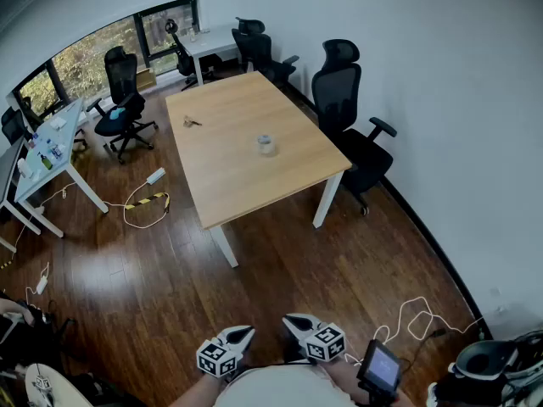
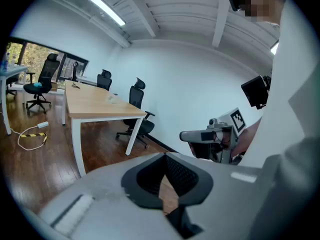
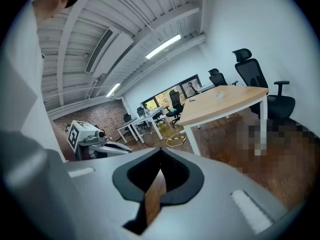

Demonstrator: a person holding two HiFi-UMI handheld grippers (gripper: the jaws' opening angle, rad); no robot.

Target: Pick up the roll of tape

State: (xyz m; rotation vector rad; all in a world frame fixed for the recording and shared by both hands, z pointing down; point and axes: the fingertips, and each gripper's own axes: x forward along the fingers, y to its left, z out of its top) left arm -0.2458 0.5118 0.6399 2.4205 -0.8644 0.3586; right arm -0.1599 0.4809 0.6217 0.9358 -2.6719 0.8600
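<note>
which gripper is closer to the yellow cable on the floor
Left. The left gripper is low in the head view, down-right of the yellow cable; the right gripper sits further right, beyond the left one.

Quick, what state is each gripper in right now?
Left gripper: closed, holding nothing.
Right gripper: closed, holding nothing.

The left gripper (image 2: 165,156) has its jaws together at the tips, with nothing between them. Well beyond it, the tape (image 2: 113,98) lies on a table (image 2: 95,112) with a chair (image 2: 136,97) behind. The right gripper (image 2: 187,135) shows at right.
</note>
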